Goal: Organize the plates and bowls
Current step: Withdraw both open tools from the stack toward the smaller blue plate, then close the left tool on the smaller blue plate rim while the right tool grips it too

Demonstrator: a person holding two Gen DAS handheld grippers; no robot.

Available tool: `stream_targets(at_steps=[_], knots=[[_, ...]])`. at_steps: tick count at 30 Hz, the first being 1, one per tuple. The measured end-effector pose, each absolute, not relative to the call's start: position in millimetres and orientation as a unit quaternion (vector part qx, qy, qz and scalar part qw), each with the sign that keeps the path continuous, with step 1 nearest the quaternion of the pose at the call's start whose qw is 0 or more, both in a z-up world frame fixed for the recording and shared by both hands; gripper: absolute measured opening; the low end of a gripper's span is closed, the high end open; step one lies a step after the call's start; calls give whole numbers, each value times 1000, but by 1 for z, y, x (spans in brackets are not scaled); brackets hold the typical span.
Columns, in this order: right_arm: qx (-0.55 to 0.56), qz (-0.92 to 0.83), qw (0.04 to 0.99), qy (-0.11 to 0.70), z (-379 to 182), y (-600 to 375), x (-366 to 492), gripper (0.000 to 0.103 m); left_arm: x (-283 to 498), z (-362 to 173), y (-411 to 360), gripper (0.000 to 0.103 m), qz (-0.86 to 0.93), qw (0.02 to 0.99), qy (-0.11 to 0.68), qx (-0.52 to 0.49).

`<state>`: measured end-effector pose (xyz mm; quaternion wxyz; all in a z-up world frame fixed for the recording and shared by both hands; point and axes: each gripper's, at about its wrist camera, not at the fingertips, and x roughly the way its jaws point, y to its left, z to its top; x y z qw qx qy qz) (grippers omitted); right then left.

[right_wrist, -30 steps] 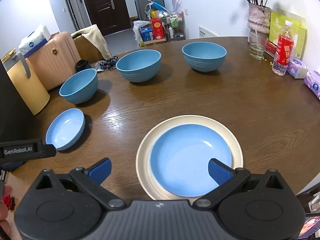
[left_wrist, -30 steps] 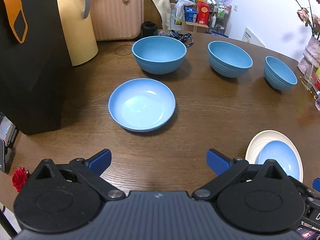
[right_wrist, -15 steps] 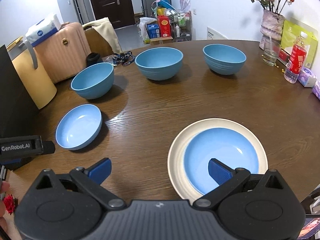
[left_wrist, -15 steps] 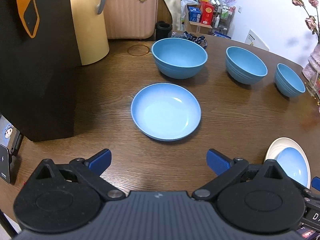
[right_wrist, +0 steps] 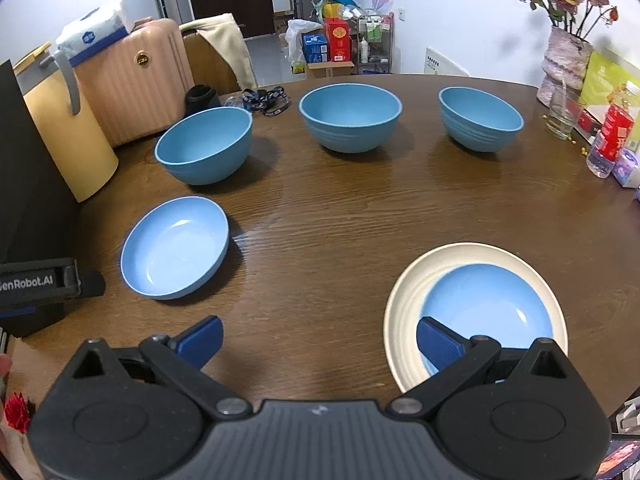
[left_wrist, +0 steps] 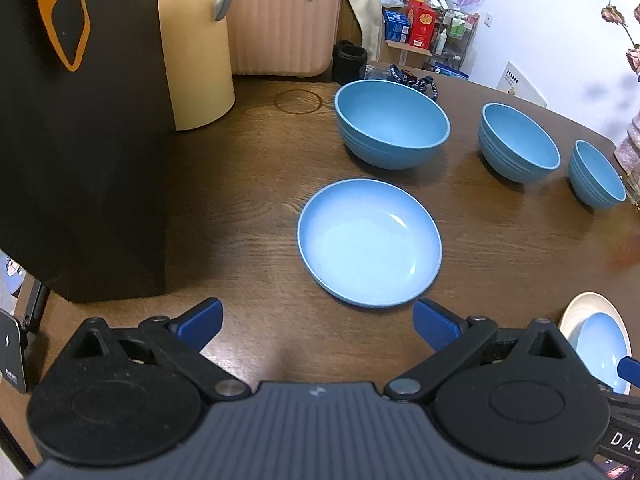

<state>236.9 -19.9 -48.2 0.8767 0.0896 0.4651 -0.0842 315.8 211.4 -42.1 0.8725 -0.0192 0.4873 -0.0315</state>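
Blue-tipped L claw [left_wrist: 316,318] wide open, empty — near shallow plate [left_wrist: 370,242]; R claw [right_wrist: 318,340] likewise.

Blue bowls and plates on a round wooden table [right_wrist: 360,216]

Three deep blue bowls [right_wrist: 350,122] line the upper middle of the frame. A shallow blue plate [right_wrist: 174,248] sits centre left. At lower right, a smaller blue plate [right_wrist: 488,304] rests inside a cream plate [right_wrist: 404,300], behind the right gripper [right_wrist: 318,338], whose jaws stand wide apart.

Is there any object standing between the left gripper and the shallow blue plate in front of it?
Nothing visible. Only bare table lies between the open left gripper and the shallow blue plate.
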Motion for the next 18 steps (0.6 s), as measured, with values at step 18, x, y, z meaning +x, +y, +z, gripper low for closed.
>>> stream_targets(at_steps=[18], knots=[[109,-92,866,479,-69,21,316,103,378,-69,237,103,-21,859,511,-23]])
